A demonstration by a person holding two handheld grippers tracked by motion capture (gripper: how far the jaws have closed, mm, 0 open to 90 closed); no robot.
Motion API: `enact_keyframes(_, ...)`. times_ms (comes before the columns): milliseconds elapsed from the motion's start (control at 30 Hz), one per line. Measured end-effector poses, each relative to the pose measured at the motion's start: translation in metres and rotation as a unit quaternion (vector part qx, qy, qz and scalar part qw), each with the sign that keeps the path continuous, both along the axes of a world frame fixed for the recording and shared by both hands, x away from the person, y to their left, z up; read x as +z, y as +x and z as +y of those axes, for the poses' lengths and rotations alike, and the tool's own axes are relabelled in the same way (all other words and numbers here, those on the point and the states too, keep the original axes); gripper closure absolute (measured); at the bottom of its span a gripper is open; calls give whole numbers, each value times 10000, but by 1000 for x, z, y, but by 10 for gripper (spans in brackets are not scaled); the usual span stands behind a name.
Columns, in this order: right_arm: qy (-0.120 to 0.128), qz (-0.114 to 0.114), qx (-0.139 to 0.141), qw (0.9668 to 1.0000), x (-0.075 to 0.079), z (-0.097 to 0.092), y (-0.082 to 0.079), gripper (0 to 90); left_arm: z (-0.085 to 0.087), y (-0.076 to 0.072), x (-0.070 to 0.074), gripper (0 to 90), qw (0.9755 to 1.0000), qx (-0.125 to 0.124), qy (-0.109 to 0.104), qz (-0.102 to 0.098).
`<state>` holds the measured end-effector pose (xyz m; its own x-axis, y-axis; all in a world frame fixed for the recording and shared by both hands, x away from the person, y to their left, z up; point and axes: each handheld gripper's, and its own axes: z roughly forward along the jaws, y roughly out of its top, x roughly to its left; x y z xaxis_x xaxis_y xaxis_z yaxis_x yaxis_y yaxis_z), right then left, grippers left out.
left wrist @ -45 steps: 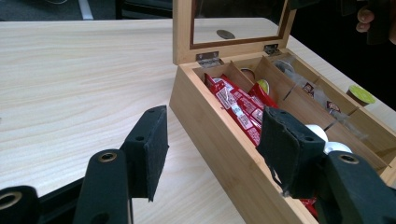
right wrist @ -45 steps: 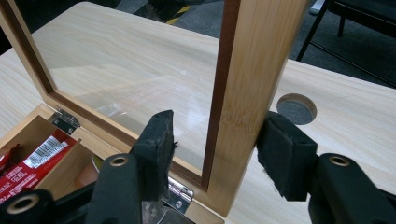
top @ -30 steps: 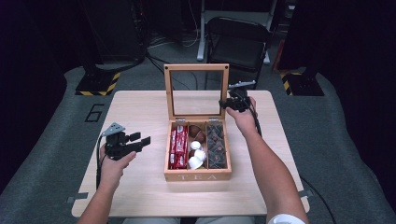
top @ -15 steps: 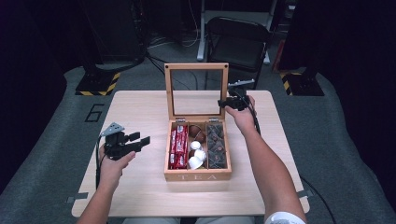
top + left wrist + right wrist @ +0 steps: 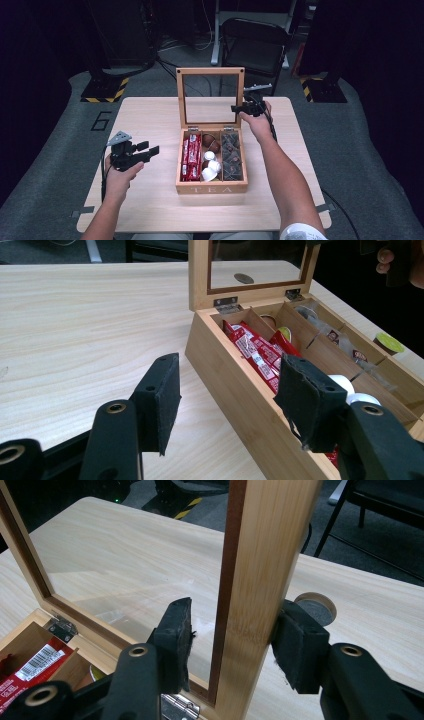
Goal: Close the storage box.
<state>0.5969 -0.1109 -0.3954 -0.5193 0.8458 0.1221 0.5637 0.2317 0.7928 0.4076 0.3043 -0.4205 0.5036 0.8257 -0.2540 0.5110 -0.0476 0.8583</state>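
At the left side of the tabletop (image 5: 150,115), near its left edge, the left claw (image 5: 145,151) is held above the wood in the person's left hand (image 5: 119,179), its jaws spread wide with nothing between them and pointing toward the wooden box (image 5: 212,188); in the left gripper view the two black pads (image 5: 159,401) stand well apart, one over bare tabletop and the other in front of the box's near wall. The box sits at the middle of the tabletop, a little toward the near edge, with "TEA" lettered on its front. Its glass-paned lid (image 5: 210,72) stands upright on two metal hinges at the back wall. Inside are three lengthwise compartments: the left one holds red sachets (image 5: 191,156), the middle one holds brown pods at the back and white capsules (image 5: 210,166) toward the front, and the right one holds dark packets (image 5: 231,156). At the right, the right claw (image 5: 240,108) reaches in from the right hand (image 5: 258,124) to the right-hand post of the lid frame. In the right gripper view its jaws straddle that post: the right pad presses the outer wooden face, while the left pad (image 5: 175,632) sits on the glass side, narrowly apart from the frame, so the claw is partly closed about the lid. A round cable hole (image 5: 315,606) shows in the tabletop just behind the lid.
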Motion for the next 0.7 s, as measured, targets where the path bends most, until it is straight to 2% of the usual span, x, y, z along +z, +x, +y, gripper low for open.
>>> enact_keyframes(233,-68,44,35,10000,3,1,0,528,0,0,0,424,10000,5,1,-3)
enact_keyframes(333,-36,75,69,9999,4,-2,0,560,0,0,0,424,10000,-13,17,12)
enact_keyframes(600,-132,48,123,9998,6,-8,-2,641,-6,2,-2,423,10000,-60,54,41)
enact_keyframes(700,-111,54,115,9999,6,-9,-3,647,-5,2,-1,423,10000,-55,48,40)
